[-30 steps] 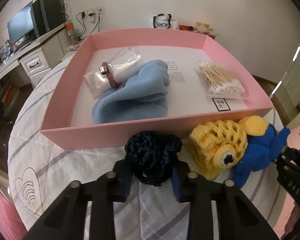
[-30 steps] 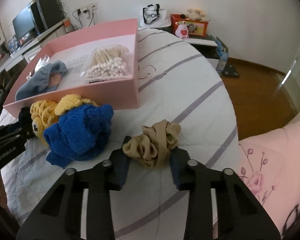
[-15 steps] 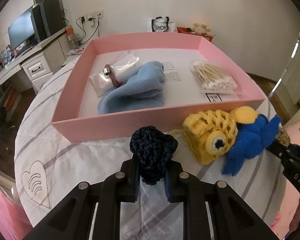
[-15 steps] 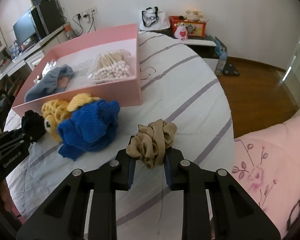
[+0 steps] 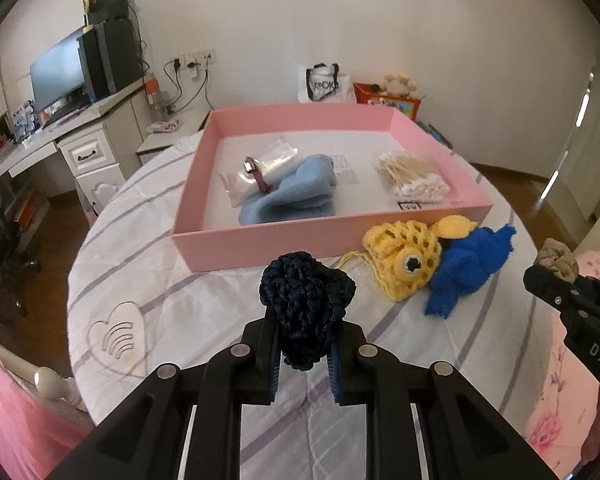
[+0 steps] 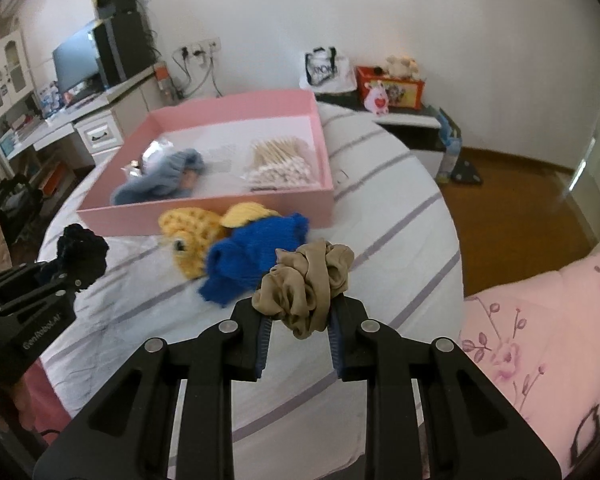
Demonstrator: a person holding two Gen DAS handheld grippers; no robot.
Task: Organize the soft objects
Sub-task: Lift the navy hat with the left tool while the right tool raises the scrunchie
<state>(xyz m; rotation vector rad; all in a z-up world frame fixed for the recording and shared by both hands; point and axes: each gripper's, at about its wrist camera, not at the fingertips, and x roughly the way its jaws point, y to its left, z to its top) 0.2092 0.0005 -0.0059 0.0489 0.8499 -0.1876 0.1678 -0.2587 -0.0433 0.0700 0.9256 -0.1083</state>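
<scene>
The left hand-held gripper (image 5: 303,354) is pinching a navy knitted scrunchie (image 5: 306,300) between nearly closed jaws, holding it clear of the striped bed cover (image 5: 172,292) in front of the pink tray (image 5: 260,246), while the right hand-held gripper (image 6: 300,336) is clamping a tan satin scrunchie (image 6: 306,284) the same way, just above the yellow-and-blue crocheted toy (image 6: 236,250). Both bundles are bulging out above the pads rather than sitting deep, so I'd worry one could slip free on the way to the tray, or catch the near wall and drop outside it.
</scene>
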